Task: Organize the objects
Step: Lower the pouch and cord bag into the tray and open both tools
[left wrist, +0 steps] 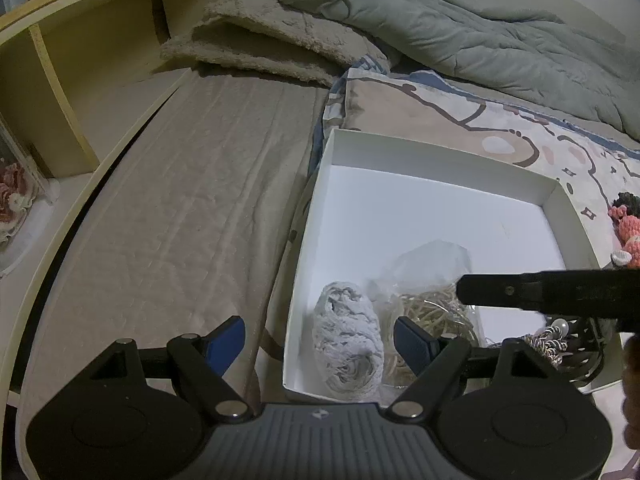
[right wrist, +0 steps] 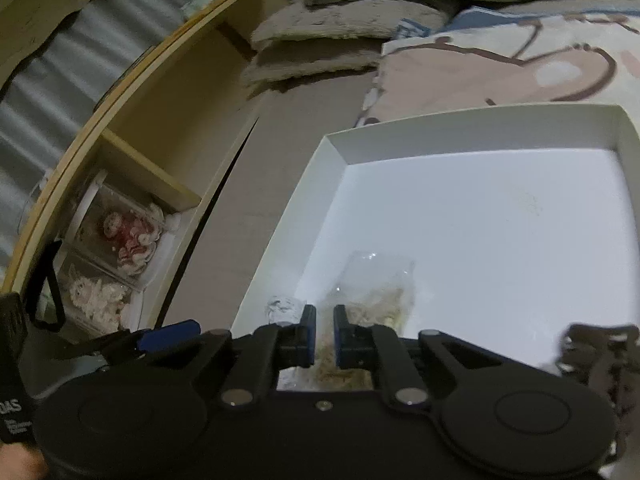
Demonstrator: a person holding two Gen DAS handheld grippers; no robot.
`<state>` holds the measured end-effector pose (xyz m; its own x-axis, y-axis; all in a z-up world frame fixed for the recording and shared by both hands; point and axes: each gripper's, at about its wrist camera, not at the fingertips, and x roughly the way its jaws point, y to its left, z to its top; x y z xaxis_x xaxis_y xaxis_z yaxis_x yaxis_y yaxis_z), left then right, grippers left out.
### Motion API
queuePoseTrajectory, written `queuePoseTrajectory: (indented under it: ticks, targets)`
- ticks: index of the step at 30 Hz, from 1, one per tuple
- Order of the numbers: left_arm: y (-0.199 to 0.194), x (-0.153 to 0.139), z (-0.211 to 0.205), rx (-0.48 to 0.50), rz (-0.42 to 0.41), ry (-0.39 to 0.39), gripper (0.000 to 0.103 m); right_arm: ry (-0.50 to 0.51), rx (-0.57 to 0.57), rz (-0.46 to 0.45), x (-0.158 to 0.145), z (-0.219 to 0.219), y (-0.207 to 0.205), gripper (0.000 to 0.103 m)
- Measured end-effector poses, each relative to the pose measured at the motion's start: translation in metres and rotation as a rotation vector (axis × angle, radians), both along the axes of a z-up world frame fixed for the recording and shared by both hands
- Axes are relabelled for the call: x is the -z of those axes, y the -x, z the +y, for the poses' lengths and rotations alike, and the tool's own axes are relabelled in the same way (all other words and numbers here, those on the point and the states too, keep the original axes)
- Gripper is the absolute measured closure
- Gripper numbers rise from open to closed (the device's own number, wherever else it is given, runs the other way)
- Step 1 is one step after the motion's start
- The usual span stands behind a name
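A white open box (left wrist: 400, 148) lies on the bed. In its near left corner lie a grey lace roll (left wrist: 348, 344) and a clear bag of tan rubber bands (left wrist: 432, 304). My left gripper (left wrist: 320, 340) is open and empty, its fingers spread on either side of the roll, low over the box's near edge. My right gripper (right wrist: 324, 334) hovers over the bag (right wrist: 376, 296) in the box (right wrist: 480, 128); its jaws stand nearly closed with a narrow gap and hold nothing that I can see. It shows from the side in the left wrist view (left wrist: 520, 290).
A braided trim and black mesh thing (left wrist: 560, 344) sits at the box's near right corner. Pink crochet toys (left wrist: 628, 228) lie right of the box. A wooden shelf unit (left wrist: 60, 72) runs along the bed's left side, with clear boxes of crochet flowers (right wrist: 128, 240). Folded blankets (left wrist: 280, 40) lie beyond.
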<state>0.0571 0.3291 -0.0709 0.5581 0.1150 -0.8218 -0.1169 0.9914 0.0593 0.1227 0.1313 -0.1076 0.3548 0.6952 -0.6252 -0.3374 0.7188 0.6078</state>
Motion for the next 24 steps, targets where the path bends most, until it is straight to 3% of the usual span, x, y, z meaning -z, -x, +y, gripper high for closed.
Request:
queuePoseTrajectory:
  ticks: [5,10,14,20,24]
  targets:
    - [-0.002,0.003,-0.002,0.014,0.009,-0.004,0.021,0.081,-0.002,0.004,0.018,0.007,-0.002,0.098]
    - [-0.003,0.004,-0.004,0.022,0.015,-0.006,0.021,0.072,0.004,0.023,0.031,0.004,0.001,0.103]
    - [-0.001,0.002,-0.002,0.020,0.007,-0.001,0.021,0.058,0.018,0.046,0.023,0.000,0.000,0.101]
    - [0.002,-0.002,-0.002,0.008,0.000,0.012,0.021,0.056,0.014,-0.027,-0.002,-0.017,0.002,0.100]
    - [0.006,-0.007,-0.003,-0.003,-0.008,0.029,0.021,0.084,0.009,-0.043,-0.009,-0.027,0.002,0.095]
